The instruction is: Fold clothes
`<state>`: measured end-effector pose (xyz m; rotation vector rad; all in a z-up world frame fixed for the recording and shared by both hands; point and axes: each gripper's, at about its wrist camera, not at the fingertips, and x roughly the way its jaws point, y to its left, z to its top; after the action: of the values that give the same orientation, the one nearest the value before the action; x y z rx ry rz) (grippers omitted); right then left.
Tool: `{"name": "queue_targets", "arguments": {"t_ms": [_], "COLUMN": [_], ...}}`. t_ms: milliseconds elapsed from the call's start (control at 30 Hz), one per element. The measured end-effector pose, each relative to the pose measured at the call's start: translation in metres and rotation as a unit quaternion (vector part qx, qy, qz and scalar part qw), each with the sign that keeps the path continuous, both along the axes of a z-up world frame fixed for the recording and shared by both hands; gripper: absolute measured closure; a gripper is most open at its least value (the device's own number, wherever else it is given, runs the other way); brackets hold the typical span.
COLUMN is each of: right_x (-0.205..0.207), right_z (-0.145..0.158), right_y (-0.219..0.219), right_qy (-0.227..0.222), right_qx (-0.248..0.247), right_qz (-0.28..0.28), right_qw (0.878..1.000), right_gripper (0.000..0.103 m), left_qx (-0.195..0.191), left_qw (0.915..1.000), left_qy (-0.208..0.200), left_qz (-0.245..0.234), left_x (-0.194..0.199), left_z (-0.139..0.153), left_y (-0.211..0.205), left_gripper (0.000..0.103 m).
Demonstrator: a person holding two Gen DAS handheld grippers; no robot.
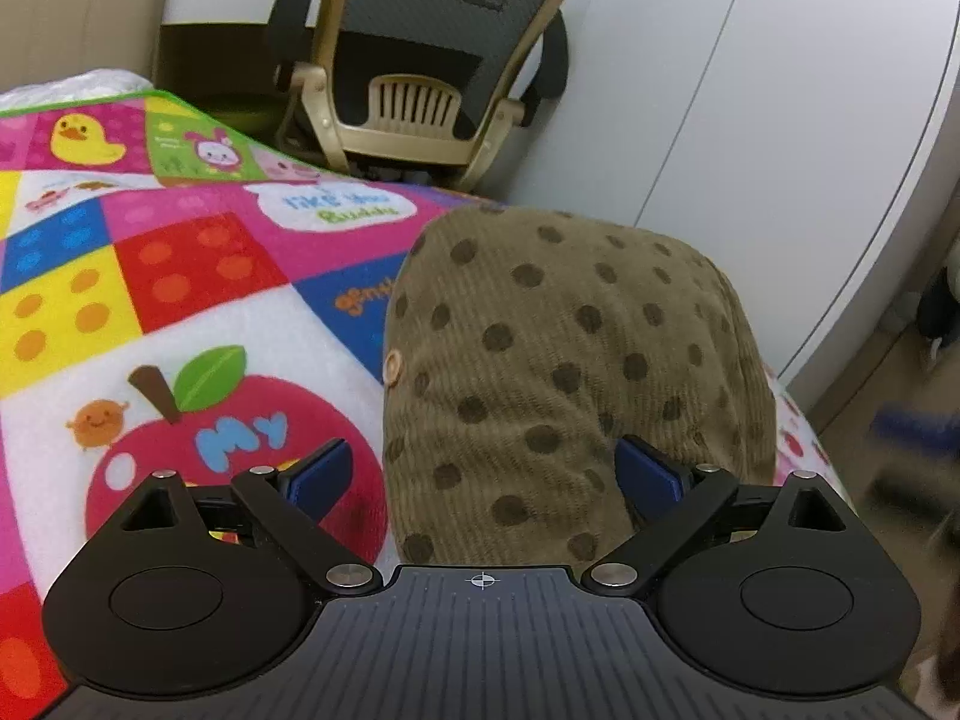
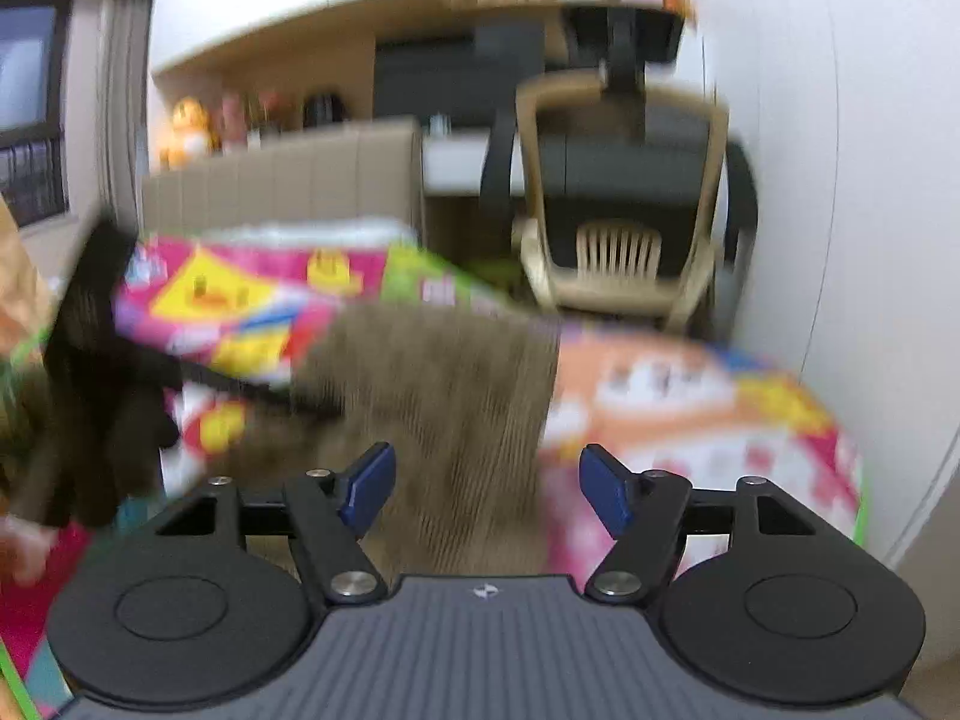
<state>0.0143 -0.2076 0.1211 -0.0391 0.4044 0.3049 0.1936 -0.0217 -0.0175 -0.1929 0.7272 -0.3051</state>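
A folded olive-brown corduroy garment point(image 1: 564, 360) with dark dots and a wooden button lies on a colourful cartoon blanket point(image 1: 180, 276). My left gripper point(image 1: 483, 468) hovers just over its near edge, open, with the blue pads point(image 1: 318, 474) spread wide and nothing between them. The right wrist view is motion-blurred: the same brown garment point(image 2: 444, 396) shows ahead, and my right gripper point(image 2: 486, 486) stands open above its near edge, holding nothing. The left gripper's dark body point(image 2: 90, 372) appears at that view's left side.
A beige and black office chair point(image 1: 420, 60) stands past the bed's far edge, next to a white wardrobe point(image 1: 750, 90). A tan headboard point(image 2: 276, 180) and shelves with toys sit behind. The blanket's right edge drops to the floor point(image 1: 888, 396).
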Motion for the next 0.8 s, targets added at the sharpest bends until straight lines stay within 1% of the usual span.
{"name": "queue_targets", "arguments": {"t_ms": [67,133,233,300,367,433,467,500,667,733,800], "right_x": [0.013,0.043,0.101,0.14,0.169,0.176,0.176,0.173,0.165,0.163,0.162], "right_z": [0.016,0.023,0.015,-0.003,-0.029,-0.049,-0.052,-0.053,-0.063,-0.061,-0.059], "right_y": [0.002,0.01,0.025,0.039,0.054,0.055,0.053,0.052,0.055,0.052,0.048], "right_qy": [-0.02,-0.015,0.032,0.067,0.105,0.113,0.108,0.104,0.079,0.076,0.075], "right_qx": [0.013,0.037,0.086,0.078,0.035,0.044,0.051,0.054,0.049,0.056,0.062], "right_qz": [0.012,0.028,0.041,0.039,0.017,0.014,0.014,0.013,0.005,0.005,0.005], "right_qw": [1.0,0.999,0.995,0.994,0.994,0.993,0.993,0.993,0.996,0.996,0.995], "right_gripper": [0.034,0.034,0.034,0.034,0.03,0.025,0.025,0.025,0.023,0.022,0.021], "left_qx": [0.001,0.001,0.007,0.009,0.006,-0.002,-0.011,-0.022,-0.031,-0.036,-0.04], "left_qw": [1.0,1.0,0.9999,0.9999,0.9998,0.9998,0.9997,0.9996,0.9995,0.9992,0.999], "left_qy": [0.004,0.008,0.011,0.014,0.017,0.02,0.022,0.021,-0.009,-0.02,-0.021], "left_qz": [0.0,-0.001,-0.002,-0.002,-0.003,-0.001,-0.001,-0.003,-0.004,-0.001,0.0], "left_x": [0.001,0.001,0.003,0.002,0.002,0.003,0.003,0.003,-0.003,-0.007,-0.007], "left_z": [-0.003,-0.005,-0.006,-0.006,-0.008,-0.012,-0.015,-0.017,-0.023,-0.025,-0.025], "left_y": [-0.001,-0.001,-0.001,0.0,0.002,0.005,0.008,0.01,0.011,0.011,0.012], "left_gripper": [0.003,0.002,0.001,0.001,0.0,0.0,0.0,0.0,0.0,0.0,0.0]}}
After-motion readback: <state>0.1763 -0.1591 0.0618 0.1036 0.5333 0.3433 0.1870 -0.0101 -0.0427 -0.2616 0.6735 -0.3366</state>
